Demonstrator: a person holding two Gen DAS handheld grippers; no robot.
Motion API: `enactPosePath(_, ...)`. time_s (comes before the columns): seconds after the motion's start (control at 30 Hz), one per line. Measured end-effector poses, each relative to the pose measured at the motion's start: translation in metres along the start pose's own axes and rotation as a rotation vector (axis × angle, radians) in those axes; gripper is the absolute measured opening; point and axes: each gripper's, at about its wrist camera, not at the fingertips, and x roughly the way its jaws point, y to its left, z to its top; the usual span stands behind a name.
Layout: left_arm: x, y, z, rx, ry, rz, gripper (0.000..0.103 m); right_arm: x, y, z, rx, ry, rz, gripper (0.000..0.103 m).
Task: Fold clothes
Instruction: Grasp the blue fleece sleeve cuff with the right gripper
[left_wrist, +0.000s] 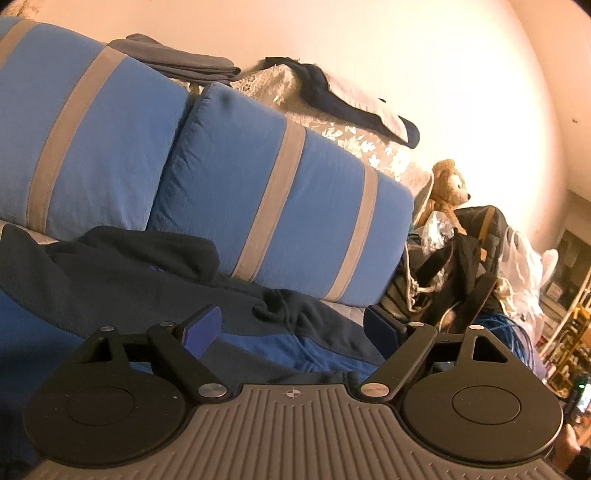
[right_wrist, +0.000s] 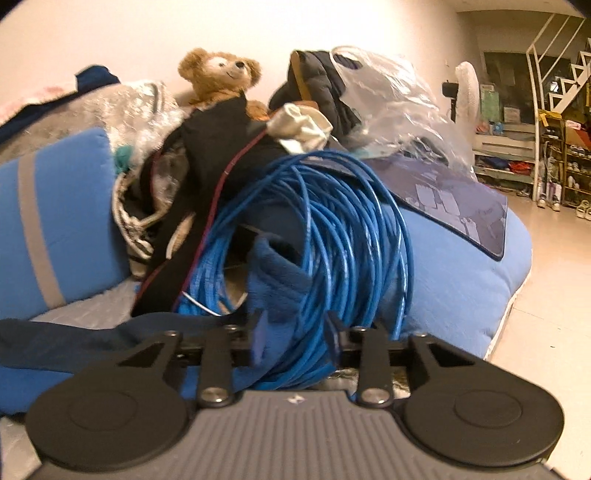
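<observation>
- We are at the opening step: the navy-and-blue fleece garment lies rumpled across the lower half of the left view, on the sofa seat, nothing folded yet.
- Our left gripper hangs spread wide above it, holding nothing.
- Our right gripper is partly parted, soft blue fleece between the fingers; we cannot tell whether it grips.
- Next, we judge, both claws need corners to spread it flat.
- Centre of the right view: a glossy blue cable coil, likely to snag.
- Striped cushions look plump; a furry teddy bear sits upper left.
</observation>
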Motion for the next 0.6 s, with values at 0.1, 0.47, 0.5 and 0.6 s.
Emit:
enactPosePath(0.1,-0.001,0.001,0.0,-0.003,-0.004,-0.003,0.085,0.015,0.001,-0.001,-0.03,0.018,-0.013,0.026)
enactPosePath(0.47,-0.004,0.0,0.0,0.003,-0.007,-0.016,0.085,0.047,0.013,-0.004,-0.129,0.041,-0.025,0.027)
enactPosePath(0.5,-0.004,0.0,0.0,0.003,-0.007,-0.018,0.085,0.048,0.013,-0.003,-0.129,0.043,-0.022,0.027)
enactPosePath(0.6,-0.003,0.0,0.001,0.001,-0.007,-0.017,0.085,0.051,0.014,-0.001,-0.138,0.044,-0.008,0.027)
